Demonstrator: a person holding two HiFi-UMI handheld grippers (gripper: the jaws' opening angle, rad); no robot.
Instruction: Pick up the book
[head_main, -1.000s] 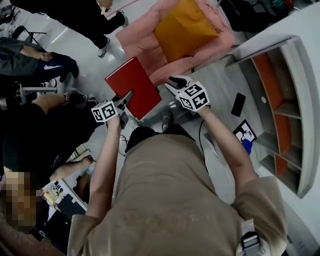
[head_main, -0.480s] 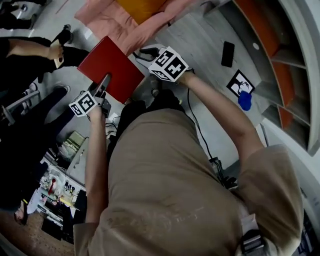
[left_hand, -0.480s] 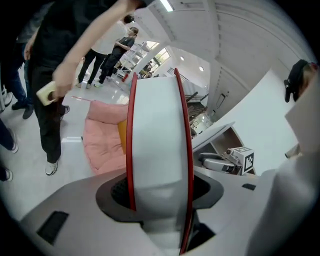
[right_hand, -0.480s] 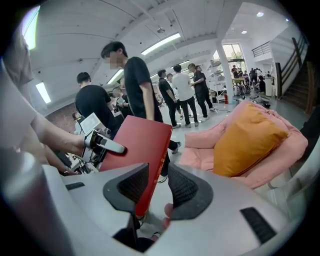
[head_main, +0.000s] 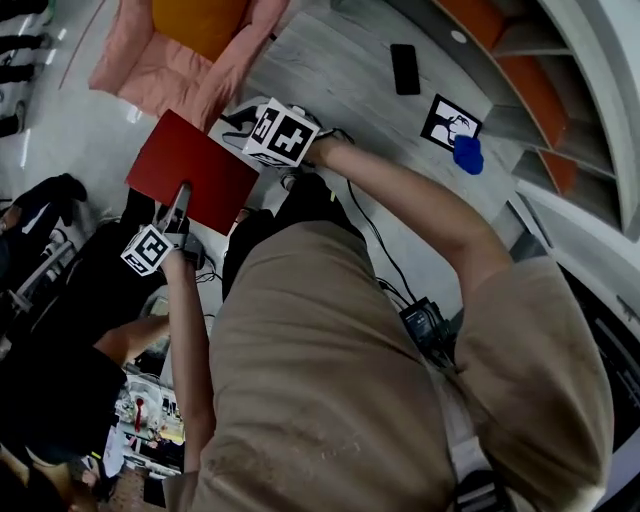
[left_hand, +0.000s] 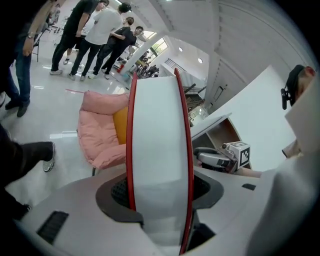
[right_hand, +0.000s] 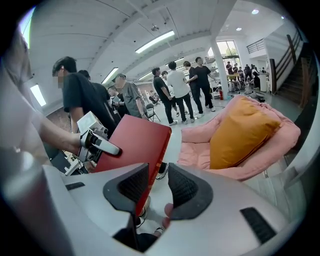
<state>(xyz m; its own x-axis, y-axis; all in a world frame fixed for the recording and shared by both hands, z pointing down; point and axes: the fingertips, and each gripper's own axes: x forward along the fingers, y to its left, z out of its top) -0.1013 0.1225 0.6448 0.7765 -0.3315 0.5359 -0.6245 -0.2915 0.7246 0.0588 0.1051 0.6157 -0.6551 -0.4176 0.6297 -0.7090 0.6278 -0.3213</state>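
Observation:
The red book (head_main: 190, 170) hangs in the air above the floor, flat side up in the head view. My left gripper (head_main: 180, 203) grips its near edge. In the left gripper view the white page edge of the book (left_hand: 157, 130) fills the space between the jaws, and the left gripper (left_hand: 157, 185) is shut on it. My right gripper (head_main: 235, 125) sits at the book's right side. In the right gripper view the book (right_hand: 132, 142) has its edge against the left pad of the right gripper (right_hand: 152, 182), with a gap to the other pad.
A pink chair (head_main: 170, 50) with an orange cushion (right_hand: 240, 135) stands just beyond the book. A black phone (head_main: 405, 68), a marker card (head_main: 450, 122) and a blue object (head_main: 467, 153) lie on the floor by an orange-lined shelf (head_main: 520, 70). Several people (right_hand: 180, 90) stand around.
In the head view the book and both grippers have slid left and down while the chair and shelf swung round. The left gripper has kept hold of the book; the right one stays at its edge.

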